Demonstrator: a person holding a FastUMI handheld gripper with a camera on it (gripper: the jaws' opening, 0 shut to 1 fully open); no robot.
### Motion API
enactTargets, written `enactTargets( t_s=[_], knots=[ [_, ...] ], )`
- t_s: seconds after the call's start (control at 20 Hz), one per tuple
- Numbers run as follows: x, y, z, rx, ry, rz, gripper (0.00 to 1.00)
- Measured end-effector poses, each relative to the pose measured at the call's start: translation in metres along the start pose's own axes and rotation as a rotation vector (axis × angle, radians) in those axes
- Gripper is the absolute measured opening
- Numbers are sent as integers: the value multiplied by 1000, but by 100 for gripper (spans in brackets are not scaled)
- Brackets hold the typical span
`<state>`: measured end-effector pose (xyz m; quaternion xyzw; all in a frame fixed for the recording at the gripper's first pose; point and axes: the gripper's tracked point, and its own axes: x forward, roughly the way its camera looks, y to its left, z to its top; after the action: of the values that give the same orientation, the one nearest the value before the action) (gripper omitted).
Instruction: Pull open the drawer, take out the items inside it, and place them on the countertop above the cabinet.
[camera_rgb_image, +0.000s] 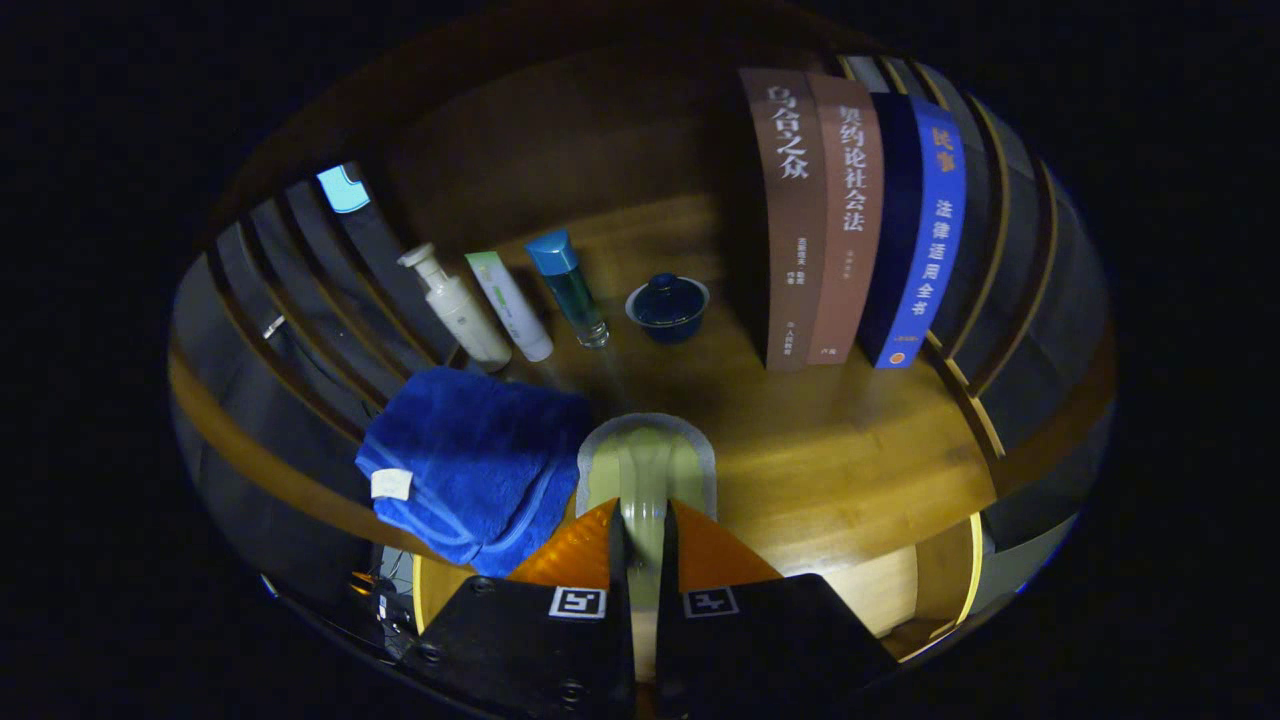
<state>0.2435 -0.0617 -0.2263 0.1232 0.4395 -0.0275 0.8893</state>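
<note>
Gripper (640, 540) is angled down over the wooden desk (850, 460), its fingers clenched on a pale green cloth (645, 465) with a grey edge. Both fingers press the cloth's near part; the rest extends straight ahead of the fingertips, long axis running away from the gripper, the far rounded end over the desk surface. A folded blue towel (470, 465) lies just beside the cloth on the left, overhanging the desk's front edge. Beyond the fingers stand a white pump bottle (455, 305), a white tube (510, 305), a blue-capped bottle (570, 290), a dark blue lidded cup (668, 305) and upright books (850, 220).
</note>
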Motion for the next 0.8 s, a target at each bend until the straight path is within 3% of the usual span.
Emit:
enactTargets(
  t_s=[0.2, 0.35, 0.65, 0.8],
  knots=[
    [20, 1, 12, -6, -4, -19, 13],
    [24, 0, 20, -6, 2, -12, 24],
    [18, 1, 20, 17, -32, -10, 99],
    [3, 0, 19, 23, -65, -10, 100]
  ],
)
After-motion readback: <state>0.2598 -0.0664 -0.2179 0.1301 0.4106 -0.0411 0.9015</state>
